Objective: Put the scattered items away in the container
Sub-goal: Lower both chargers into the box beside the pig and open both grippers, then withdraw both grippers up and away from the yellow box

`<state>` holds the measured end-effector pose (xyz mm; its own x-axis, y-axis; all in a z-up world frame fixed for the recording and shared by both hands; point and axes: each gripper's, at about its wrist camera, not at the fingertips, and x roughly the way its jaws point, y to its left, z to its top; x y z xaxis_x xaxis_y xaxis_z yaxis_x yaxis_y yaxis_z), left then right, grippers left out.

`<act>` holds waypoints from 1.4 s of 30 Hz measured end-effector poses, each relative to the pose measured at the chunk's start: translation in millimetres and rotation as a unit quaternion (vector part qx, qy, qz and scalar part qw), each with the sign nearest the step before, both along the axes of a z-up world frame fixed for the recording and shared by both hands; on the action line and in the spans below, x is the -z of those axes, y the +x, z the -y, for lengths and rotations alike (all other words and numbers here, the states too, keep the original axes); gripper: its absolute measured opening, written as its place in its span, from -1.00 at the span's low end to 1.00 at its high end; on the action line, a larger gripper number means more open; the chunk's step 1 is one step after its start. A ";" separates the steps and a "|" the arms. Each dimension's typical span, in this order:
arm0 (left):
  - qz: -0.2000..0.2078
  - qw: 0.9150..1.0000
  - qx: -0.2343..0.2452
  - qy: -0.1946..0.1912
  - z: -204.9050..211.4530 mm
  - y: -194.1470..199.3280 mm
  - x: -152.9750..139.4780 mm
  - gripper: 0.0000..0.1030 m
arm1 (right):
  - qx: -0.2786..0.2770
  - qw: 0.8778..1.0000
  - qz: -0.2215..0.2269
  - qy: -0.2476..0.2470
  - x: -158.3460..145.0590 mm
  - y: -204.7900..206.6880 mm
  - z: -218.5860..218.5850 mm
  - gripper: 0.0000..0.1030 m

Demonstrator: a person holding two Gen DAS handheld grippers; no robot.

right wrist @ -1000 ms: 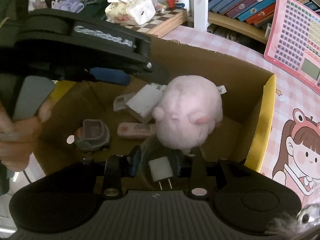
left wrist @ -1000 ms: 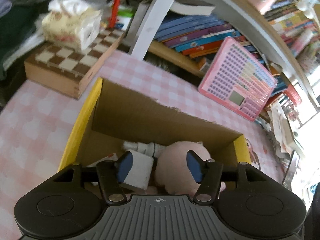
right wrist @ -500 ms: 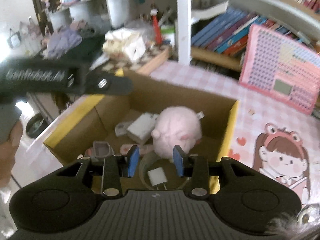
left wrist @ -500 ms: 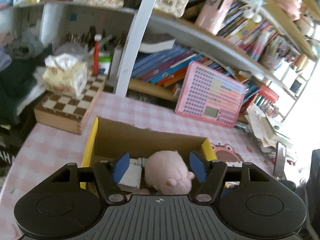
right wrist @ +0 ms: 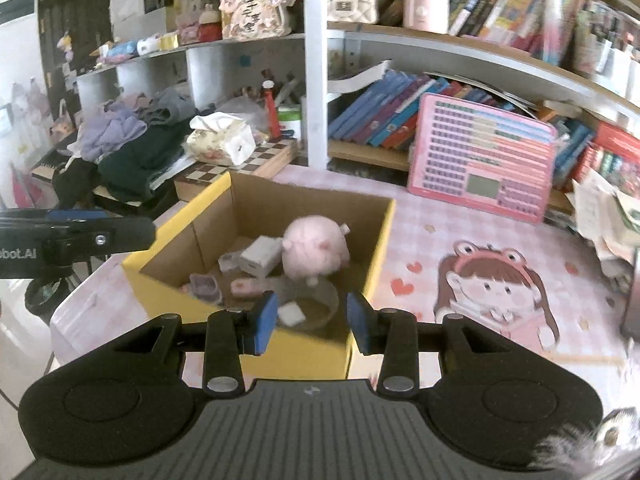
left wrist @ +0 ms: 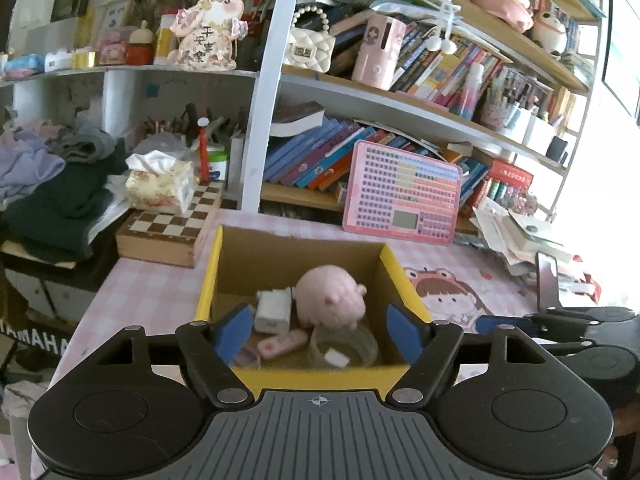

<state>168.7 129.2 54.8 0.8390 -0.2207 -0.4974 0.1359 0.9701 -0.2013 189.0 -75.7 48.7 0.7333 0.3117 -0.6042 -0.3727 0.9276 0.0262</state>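
Both hand-held grippers (left wrist: pixel 318 332) (right wrist: pixel 312 322) back from box (left wrist: pixel 320 378), empty, left opening.

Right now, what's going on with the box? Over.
Left gripper opening, empty. Right gripper open, empty. Pink plush in cardboard box. Nothing blocking.

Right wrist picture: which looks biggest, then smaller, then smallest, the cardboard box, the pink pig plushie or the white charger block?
1. cardboard box, by far the biggest.
2. pink pig plushie, sitting inside the box.
3. white charger block, beside the plushie, the smallest.
They sit close together, so nearness to the camera hardly changes this order.
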 end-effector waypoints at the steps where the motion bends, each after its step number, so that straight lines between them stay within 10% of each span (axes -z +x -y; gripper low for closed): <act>1: 0.002 1.000 0.001 0.003 1.0 -7.8 0.7 0.52 | 0.006 1.000 0.000 0.001 0.7 -8.7 2.7 -0.28; 18: -0.030 0.999 -0.001 0.045 26.6 -86.7 37.5 0.68 | 0.109 0.994 0.011 -0.012 31.3 -112.2 39.3 -0.07; 27: -0.058 0.997 -0.004 0.049 42.5 -102.7 55.4 0.69 | 0.137 0.990 -0.007 -0.023 47.3 -134.0 49.0 0.15; 32: -0.077 0.995 0.008 0.065 53.9 -104.2 64.7 0.69 | 0.156 0.987 0.000 -0.029 53.1 -144.1 51.4 0.60; 42: -0.106 0.990 0.033 0.084 68.2 -113.0 75.5 0.82 | 0.168 0.985 -0.037 -0.021 62.0 -150.0 56.1 0.66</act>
<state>55.7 61.0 -20.7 0.6990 -0.1702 -0.6946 0.1714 0.9828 -0.0683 39.0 -131.8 -13.3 0.7441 0.0328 -0.6672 -0.0428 0.9991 0.0015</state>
